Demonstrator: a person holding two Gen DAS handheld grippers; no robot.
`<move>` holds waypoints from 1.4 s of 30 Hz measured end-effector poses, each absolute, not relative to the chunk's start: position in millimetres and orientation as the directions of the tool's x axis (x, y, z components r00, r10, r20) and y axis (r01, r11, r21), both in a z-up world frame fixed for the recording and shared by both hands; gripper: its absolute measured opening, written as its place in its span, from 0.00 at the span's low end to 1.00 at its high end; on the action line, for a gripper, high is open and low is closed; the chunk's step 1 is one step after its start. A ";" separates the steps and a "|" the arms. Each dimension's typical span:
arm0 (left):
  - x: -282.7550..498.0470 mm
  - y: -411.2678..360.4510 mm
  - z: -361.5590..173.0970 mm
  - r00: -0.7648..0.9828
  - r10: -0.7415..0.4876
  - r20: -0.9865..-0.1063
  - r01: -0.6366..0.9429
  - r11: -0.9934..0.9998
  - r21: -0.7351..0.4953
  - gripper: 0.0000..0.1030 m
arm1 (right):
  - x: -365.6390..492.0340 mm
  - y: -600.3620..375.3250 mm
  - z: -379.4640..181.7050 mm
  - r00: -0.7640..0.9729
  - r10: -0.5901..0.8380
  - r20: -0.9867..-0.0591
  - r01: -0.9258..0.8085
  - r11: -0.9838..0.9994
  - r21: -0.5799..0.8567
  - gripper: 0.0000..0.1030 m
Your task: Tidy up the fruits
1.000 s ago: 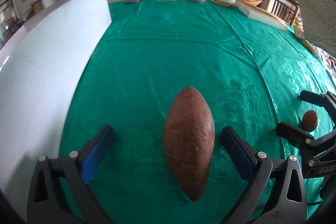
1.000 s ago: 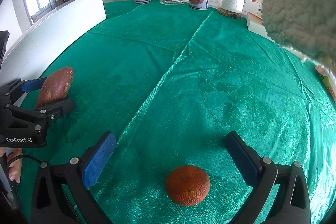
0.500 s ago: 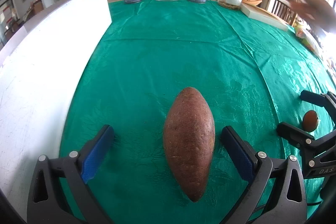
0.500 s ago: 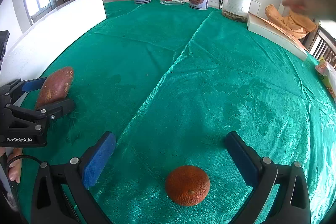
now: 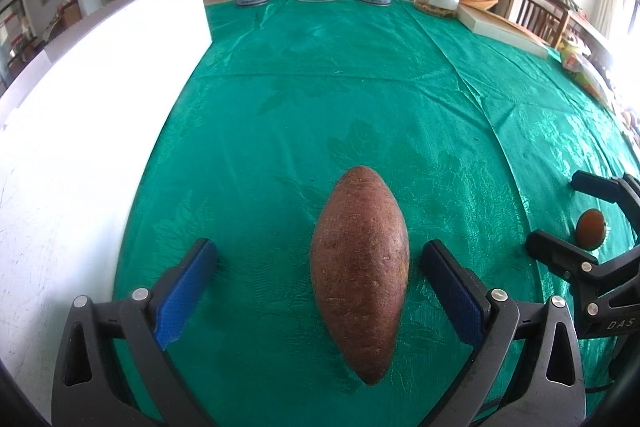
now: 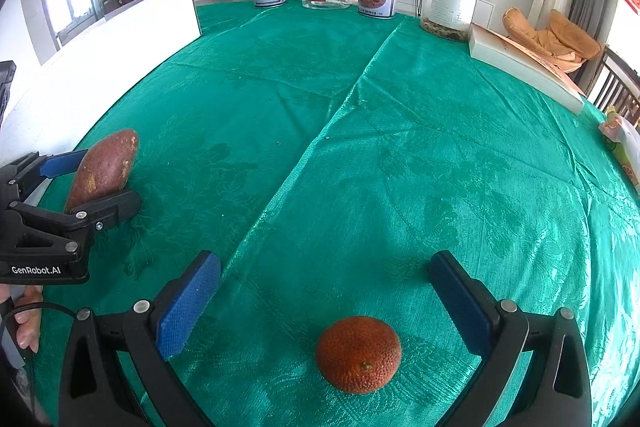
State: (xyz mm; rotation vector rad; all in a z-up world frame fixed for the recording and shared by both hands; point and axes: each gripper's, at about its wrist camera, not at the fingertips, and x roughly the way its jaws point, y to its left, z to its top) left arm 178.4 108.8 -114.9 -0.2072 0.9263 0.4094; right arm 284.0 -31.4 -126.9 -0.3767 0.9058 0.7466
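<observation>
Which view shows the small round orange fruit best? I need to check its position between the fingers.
The right wrist view: the small round orange fruit lies whole on the green cloth, centred in the open right gripper. The left wrist view shows it tiny at the edge, partly hidden.

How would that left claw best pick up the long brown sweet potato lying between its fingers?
Probably across its thick middle: the sweet potato lies lengthwise between the open left gripper, tapered ends pointing toward and away from it. Closing from both long sides there looks steadiest; the pointed tips would likely slip.
</observation>
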 end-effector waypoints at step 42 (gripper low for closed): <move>169.1 115.1 -77.5 0.463 -0.033 -0.886 -0.300 0.935 -0.191 0.40 | 296.1 -68.8 -99.6 0.106 0.364 -0.925 -0.450 0.848 0.282 0.28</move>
